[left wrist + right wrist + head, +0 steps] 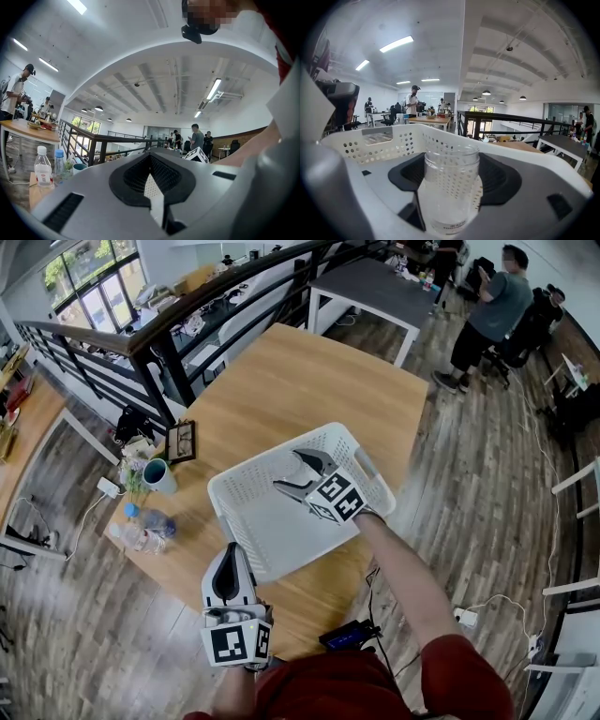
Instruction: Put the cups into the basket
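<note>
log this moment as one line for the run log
right gripper: shut on clear round cup, inside white perforated plastic basket | left gripper: shut, empty, outside basket | teal cup: on wooden table

I read one support surface: a light wooden table (309, 381) standing on a dark plank floor (469, 493). A white perforated basket (272, 457) rests on the tabletop near the edge closest to me, turned at an angle to the table's sides. All other items are grouped at the left corner, well apart from the basket:

- a teal cup (159, 474), upright
- a dark picture frame (181, 441), just beside the cup
- a small plant (134, 465), next to the cup
- a blue-capped bottle (155, 519) and a white-capped bottle (136, 538), side by side at the corner; the left gripper view shows both upright
</note>
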A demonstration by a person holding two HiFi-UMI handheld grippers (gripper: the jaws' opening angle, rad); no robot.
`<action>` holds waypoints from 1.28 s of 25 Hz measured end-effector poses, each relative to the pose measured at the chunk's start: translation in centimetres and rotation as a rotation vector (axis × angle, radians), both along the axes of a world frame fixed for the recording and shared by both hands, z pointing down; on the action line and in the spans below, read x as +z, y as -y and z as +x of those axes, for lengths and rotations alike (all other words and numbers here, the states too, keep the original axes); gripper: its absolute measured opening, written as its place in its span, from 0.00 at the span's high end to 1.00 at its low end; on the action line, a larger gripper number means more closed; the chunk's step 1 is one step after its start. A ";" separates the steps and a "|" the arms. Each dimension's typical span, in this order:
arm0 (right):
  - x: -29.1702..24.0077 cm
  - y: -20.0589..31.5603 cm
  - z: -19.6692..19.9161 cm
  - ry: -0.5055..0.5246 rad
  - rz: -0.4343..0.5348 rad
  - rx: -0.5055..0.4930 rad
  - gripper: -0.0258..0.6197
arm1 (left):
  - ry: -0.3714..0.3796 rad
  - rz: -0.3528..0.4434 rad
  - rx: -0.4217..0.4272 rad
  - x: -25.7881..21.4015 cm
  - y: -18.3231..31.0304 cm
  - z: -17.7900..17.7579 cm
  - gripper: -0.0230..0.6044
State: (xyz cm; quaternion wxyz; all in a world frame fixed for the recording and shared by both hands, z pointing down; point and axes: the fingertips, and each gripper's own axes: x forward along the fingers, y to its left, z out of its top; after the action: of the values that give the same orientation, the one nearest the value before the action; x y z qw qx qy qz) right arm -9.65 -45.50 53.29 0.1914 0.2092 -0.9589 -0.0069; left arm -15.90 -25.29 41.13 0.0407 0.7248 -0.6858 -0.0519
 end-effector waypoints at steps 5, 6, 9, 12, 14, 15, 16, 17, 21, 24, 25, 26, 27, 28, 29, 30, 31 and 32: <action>1.5 -0.4 -0.1 -0.053 -0.018 -0.022 0.41 | -0.002 0.002 -0.002 0.0 -0.1 -0.1 0.96; 1.7 -0.6 -0.1 -0.061 -0.021 -0.029 0.41 | -0.002 0.002 -0.002 0.0 -0.1 -0.1 0.96; 1.9 -0.6 0.0 -0.062 -0.036 -0.025 0.41 | -0.002 0.004 0.001 -0.1 -0.1 0.0 0.96; 1.9 -0.2 0.3 -0.056 -0.051 -0.012 0.41 | -0.002 0.004 0.005 -0.2 -0.1 0.2 0.96; 1.9 -0.1 0.4 -0.059 -0.057 -0.011 0.41 | -0.002 0.003 0.006 -0.2 0.0 0.2 0.96; 1.9 -0.1 0.5 -0.063 -0.059 -0.014 0.41 | -0.002 0.003 0.006 -0.2 0.0 0.2 0.96; 2.0 -0.2 0.5 -0.069 -0.061 -0.018 0.41 | -0.002 0.004 0.006 -0.2 0.0 0.2 0.96; 2.0 -0.3 0.6 -0.074 -0.062 -0.022 0.41 | -0.001 0.006 0.007 -0.3 -0.1 0.2 0.96; 1.9 -0.5 0.9 -0.088 -0.063 -0.030 0.41 | 0.001 0.011 0.011 -0.4 -0.1 0.2 0.96; 1.9 -0.5 1.0 -0.105 -0.064 -0.038 0.41 | 0.001 0.012 0.015 -0.6 0.0 0.3 0.96; 1.9 -0.6 1.1 -0.110 -0.066 -0.040 0.41 | 0.001 0.012 0.016 -0.6 0.0 0.3 0.96; 1.9 -0.6 1.3 -0.114 -0.068 -0.042 0.41 | 0.001 0.012 0.018 -0.6 0.0 0.4 0.96; 1.9 -0.6 1.4 -0.117 -0.070 -0.043 0.41 | 0.002 0.012 0.020 -0.6 0.0 0.4 0.96; 2.0 -0.6 1.6 -0.119 -0.072 -0.043 0.41 | 0.002 0.012 0.021 -0.5 0.0 0.5 0.96; 2.0 -0.6 1.7 -0.122 -0.073 -0.044 0.41 | 0.002 0.011 0.022 -0.5 0.0 0.6 0.96; 2.0 -0.6 1.9 -0.126 -0.074 -0.045 0.41 | 0.003 0.012 0.022 -0.5 0.0 0.7 0.96; 2.0 -0.6 2.0 -0.130 -0.075 -0.047 0.41 | 0.003 0.013 0.023 -0.5 0.1 0.8 0.96; 2.0 -0.6 2.2 -0.136 -0.077 -0.048 0.41 | 0.004 0.013 0.024 -0.6 0.1 0.8 0.96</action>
State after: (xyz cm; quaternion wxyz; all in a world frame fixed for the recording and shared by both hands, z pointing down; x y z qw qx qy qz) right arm -7.46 -44.92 55.30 0.2635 0.1775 -0.9481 0.0111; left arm -15.06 -25.35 40.57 0.0352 0.7333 -0.6768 -0.0545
